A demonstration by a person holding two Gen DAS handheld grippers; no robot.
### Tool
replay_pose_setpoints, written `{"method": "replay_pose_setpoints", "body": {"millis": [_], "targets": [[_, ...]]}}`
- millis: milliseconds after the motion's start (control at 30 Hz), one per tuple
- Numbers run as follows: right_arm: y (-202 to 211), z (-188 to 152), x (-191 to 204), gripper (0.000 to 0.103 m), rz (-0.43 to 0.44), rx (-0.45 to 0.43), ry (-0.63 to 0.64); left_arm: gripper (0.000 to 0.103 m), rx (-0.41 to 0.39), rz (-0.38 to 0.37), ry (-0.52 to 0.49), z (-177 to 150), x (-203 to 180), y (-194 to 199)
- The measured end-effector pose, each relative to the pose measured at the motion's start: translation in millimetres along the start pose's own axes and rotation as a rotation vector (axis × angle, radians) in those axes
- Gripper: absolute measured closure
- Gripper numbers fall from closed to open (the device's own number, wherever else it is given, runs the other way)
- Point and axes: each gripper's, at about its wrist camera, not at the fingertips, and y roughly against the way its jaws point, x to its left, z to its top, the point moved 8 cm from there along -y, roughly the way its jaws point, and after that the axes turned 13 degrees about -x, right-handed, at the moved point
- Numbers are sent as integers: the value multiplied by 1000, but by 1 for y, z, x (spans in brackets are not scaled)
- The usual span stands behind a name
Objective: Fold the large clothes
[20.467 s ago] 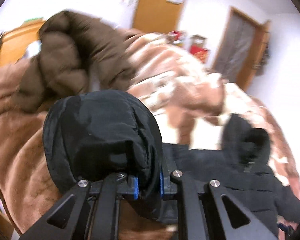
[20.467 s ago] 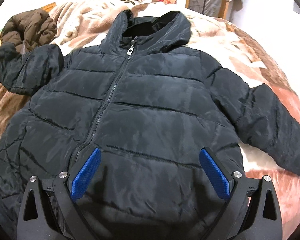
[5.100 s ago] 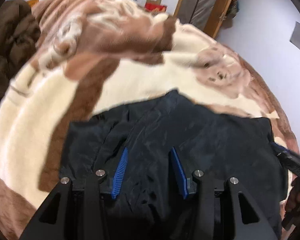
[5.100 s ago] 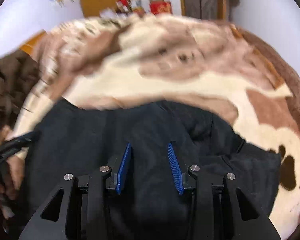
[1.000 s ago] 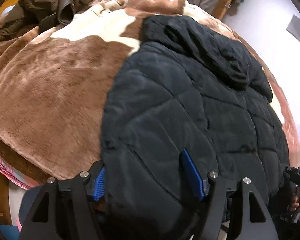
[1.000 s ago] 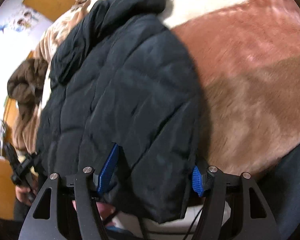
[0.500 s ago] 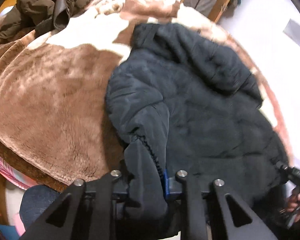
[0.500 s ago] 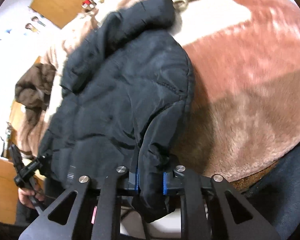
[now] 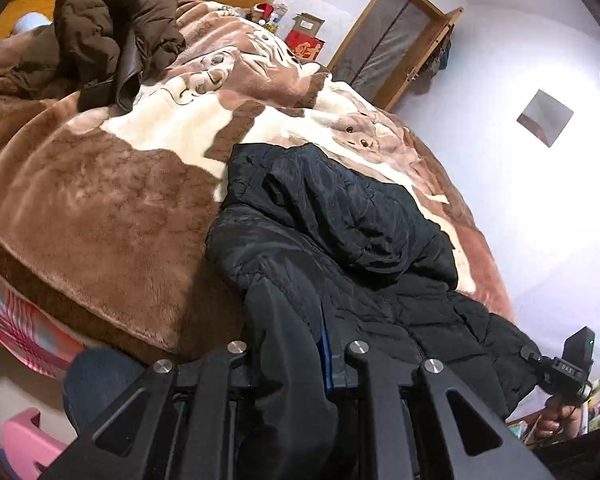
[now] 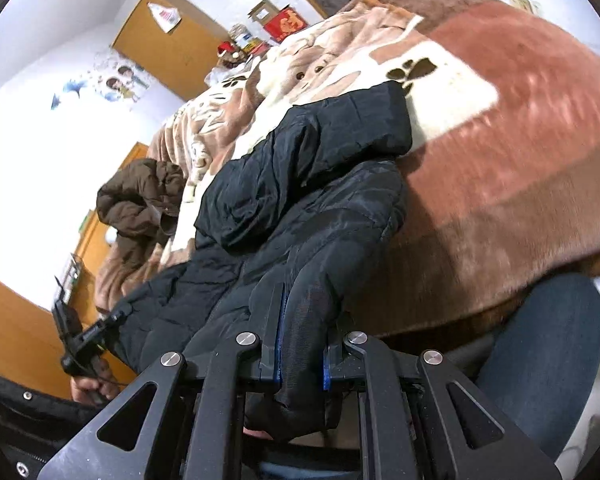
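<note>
Left gripper [image 9: 296, 356] clamped tight on hem of black quilted puffer jacket [image 9: 340, 224]; right gripper [image 10: 300, 356] likewise, on brown-and-cream plush blanket [image 9: 100, 200].

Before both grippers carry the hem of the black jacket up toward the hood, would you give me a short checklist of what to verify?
1. Left gripper shut on the black jacket hem: ok.
2. Right gripper shut on the hem: ok.
3. Hood lying flat on the blanket, ready as the fold target: ok.
4. Sleeves tucked in, none trailing: cannot tell, hidden under the body.
5. Landing area past the hood free of the brown coat: ok, it lies well off to the side.
6. Hem held evenly at both corners: cannot tell.
</note>
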Motion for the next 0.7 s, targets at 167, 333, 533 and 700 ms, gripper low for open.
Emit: {"method": "replay_pose_setpoints", "body": {"millis": [167,333,533,700], "targets": [[-6,28,16,90,41,-51,2,85,-41,-22,3,20,-11,0],[-17,69,27,90,87,-107,-18,85,-99,-44,29,56,-19,-14],[-49,129,32,89,103,-163,-60,85,-143,-51,62,109,-25,-51],[-105,173,31,89,50,-158,-62,84,-145,-24,69,145,-23,-104]]}}
